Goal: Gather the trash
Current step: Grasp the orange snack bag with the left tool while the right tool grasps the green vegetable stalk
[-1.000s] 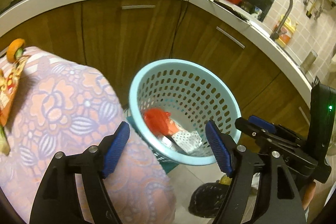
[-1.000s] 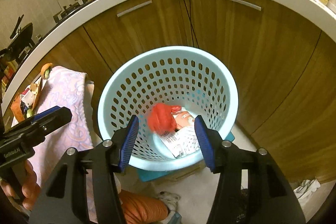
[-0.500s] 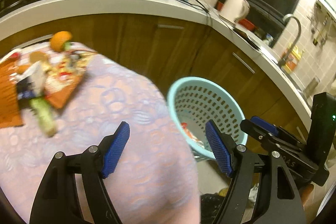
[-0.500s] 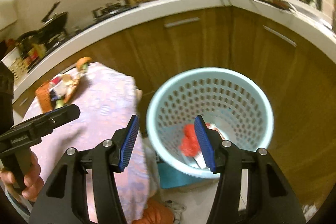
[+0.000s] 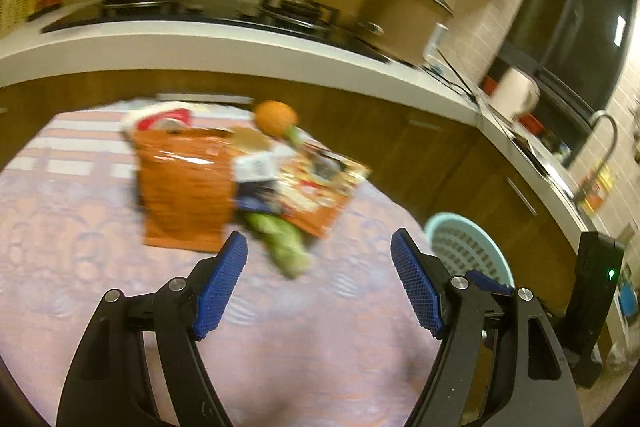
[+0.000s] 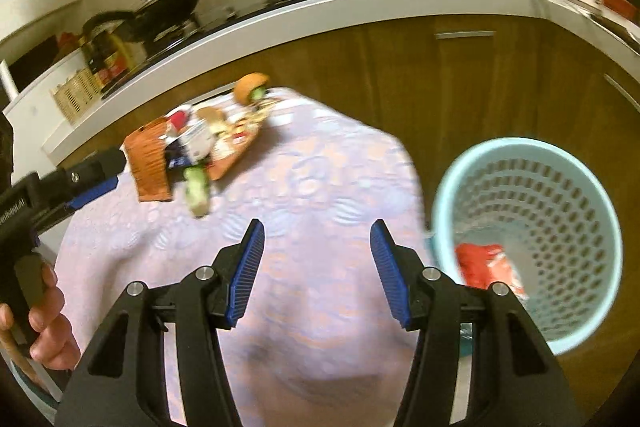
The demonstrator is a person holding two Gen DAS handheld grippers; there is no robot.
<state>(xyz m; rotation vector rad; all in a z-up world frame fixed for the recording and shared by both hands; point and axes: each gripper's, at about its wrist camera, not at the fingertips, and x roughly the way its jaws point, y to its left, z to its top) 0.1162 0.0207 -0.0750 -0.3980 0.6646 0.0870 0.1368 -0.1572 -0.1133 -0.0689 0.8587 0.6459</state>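
So we've got both grippers empty here. Our left gripper [image 5: 318, 285] has its ribbed blue pads spread wide with nothing between them, just hanging over the table. Our right gripper [image 6: 316, 271] is parted a bit less, also holding nothing, also above the cloth.

The table [image 6: 320, 167] is covered in a pinkish-lilac cloth with a raised floral, lacy-looking pattern. The trash sits in a pile on its far side: a flat, glossy orange snack bag [image 5: 186, 187], a second crinkly printed wrapper [image 5: 320, 187] fanned out next to it, a small white-and-dark carton [image 5: 256, 179] lying on top, a green vegetable scrap [image 5: 284, 243] at the near edge, and a round orange fruit [image 5: 276, 117] at the back. It's all pretty motion-blurred, so we can't read any labels.

The pale blue plastic basket [image 6: 580, 167], round with perforated walls, stands on the floor just right of the table, with a red wrapper [image 6: 486, 265] at the bottom.
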